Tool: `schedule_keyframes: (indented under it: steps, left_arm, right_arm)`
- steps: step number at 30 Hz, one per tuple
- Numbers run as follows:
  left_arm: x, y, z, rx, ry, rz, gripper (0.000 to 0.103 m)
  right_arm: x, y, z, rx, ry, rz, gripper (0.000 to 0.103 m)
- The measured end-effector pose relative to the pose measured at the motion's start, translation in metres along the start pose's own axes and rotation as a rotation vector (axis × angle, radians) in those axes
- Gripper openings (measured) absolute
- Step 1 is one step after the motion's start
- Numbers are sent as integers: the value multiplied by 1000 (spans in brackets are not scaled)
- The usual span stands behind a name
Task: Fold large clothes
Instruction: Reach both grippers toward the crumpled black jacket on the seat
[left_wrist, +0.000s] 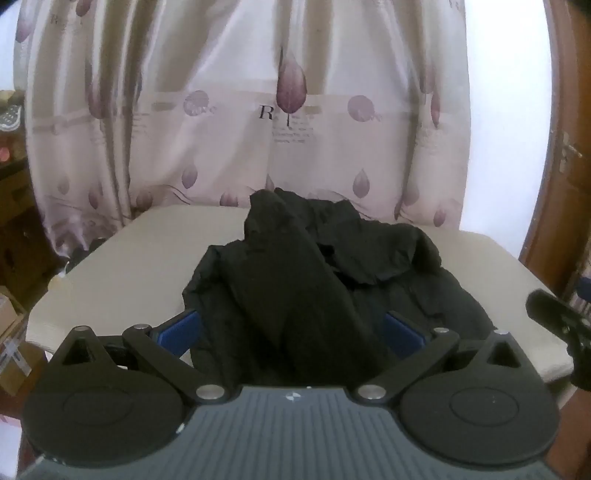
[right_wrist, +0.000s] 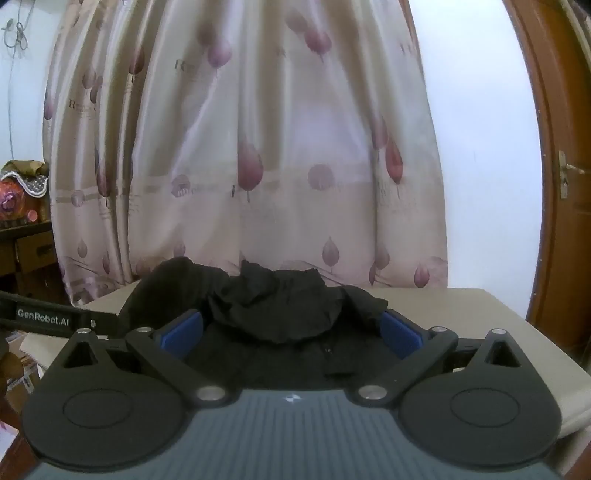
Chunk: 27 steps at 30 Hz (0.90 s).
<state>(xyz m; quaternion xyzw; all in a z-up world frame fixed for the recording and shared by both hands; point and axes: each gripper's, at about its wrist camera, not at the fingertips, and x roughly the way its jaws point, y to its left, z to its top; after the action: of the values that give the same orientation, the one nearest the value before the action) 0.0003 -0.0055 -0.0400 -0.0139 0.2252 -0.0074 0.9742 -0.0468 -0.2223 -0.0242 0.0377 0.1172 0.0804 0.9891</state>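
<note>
Left wrist view: fisheye, mounted on the left gripper (left_wrist: 290, 332), looking forward along its two blue-padded fingers, low and close over the near edge of the beige table (left_wrist: 110, 266); black garment (left_wrist: 295, 280) fills the lower centre, curtain (left_wrist: 221, 110) the upper frame, door (left_wrist: 569, 155) at right edge. Right wrist view: fisheye on the right gripper (right_wrist: 291, 332), same forward facing, slightly downward, equally near the table (right_wrist: 461, 317). Shared: the garment (right_wrist: 273, 306), the table, the patterned curtain (right_wrist: 258, 129), the brown door (right_wrist: 561, 177). Part of the other gripper intrudes at right edge of the left view.
</note>
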Motion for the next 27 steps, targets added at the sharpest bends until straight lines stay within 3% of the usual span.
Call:
schedule_keyframes:
  steps: [10, 20, 23, 25, 26, 27]
  left_arm:
    - [5, -17, 12, 49, 39, 6, 103]
    - [31, -29, 2, 106, 126, -66, 101]
    - [45, -26, -1, 91, 172, -76, 87]
    - [57, -21, -2, 64, 224, -84, 58]
    - [62, -19, -1, 55, 245, -83, 50]
    - [66, -15, -1, 51, 259, -71, 33]
  right_arm:
    - [4, 1, 4, 1, 31, 4, 103]
    - [13, -7, 1, 39, 74, 11, 103]
    - [20, -10, -4, 39, 100, 16, 103]
    - [25, -12, -7, 41, 118, 17, 103]
    - [27, -13, -7, 44, 123, 16, 103]
    - [30, -14, -8, 48, 129, 15, 103]
